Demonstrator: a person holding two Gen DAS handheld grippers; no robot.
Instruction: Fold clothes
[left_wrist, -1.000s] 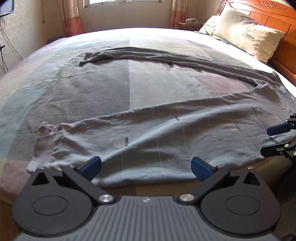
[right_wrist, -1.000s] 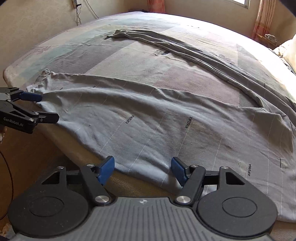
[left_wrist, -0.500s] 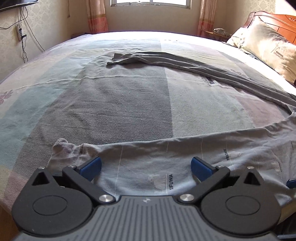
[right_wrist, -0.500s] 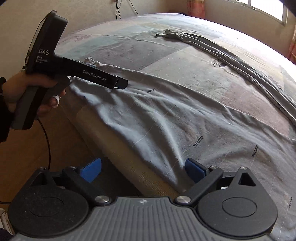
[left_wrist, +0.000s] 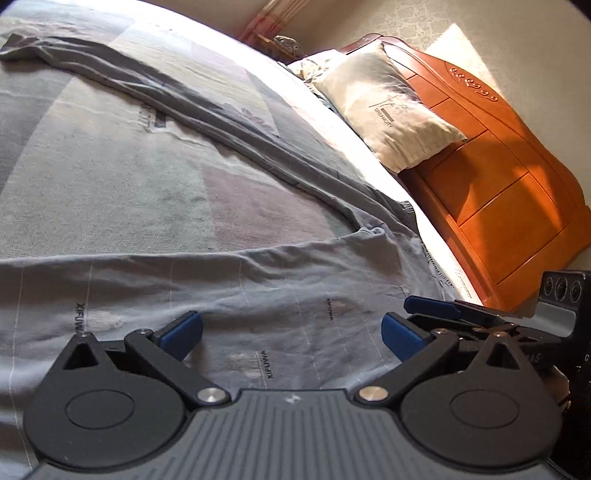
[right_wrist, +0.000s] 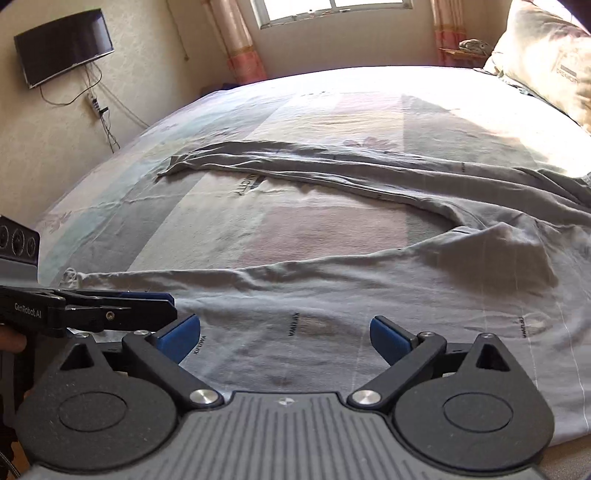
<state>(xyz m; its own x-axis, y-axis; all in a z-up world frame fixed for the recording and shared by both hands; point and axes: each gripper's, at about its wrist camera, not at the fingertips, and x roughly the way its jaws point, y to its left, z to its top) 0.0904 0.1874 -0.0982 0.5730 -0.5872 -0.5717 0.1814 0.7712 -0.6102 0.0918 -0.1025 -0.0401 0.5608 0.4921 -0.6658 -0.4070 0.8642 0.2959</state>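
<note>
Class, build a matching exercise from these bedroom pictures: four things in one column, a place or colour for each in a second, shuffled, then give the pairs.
Things:
1. pillow
2. television
3. grey trousers
4. headboard

Descriptions:
A. orange-brown wood
B. mounted on the wall
C. spread flat across the bed
D. leaning against the headboard

Pairs: 1-D, 2-B, 3-C, 4-A

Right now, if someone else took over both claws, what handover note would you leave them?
Left claw: open, empty, over the near leg of the grey trousers.
Right claw: open, empty, over the same leg, close beside the left one.
Trousers lie spread on the bed, legs apart in a V, far leg stretched across the sheet, pillow by the headboard.
Done: nothing folded.
Left: grip the near leg and fold it over the far one, probably.
</note>
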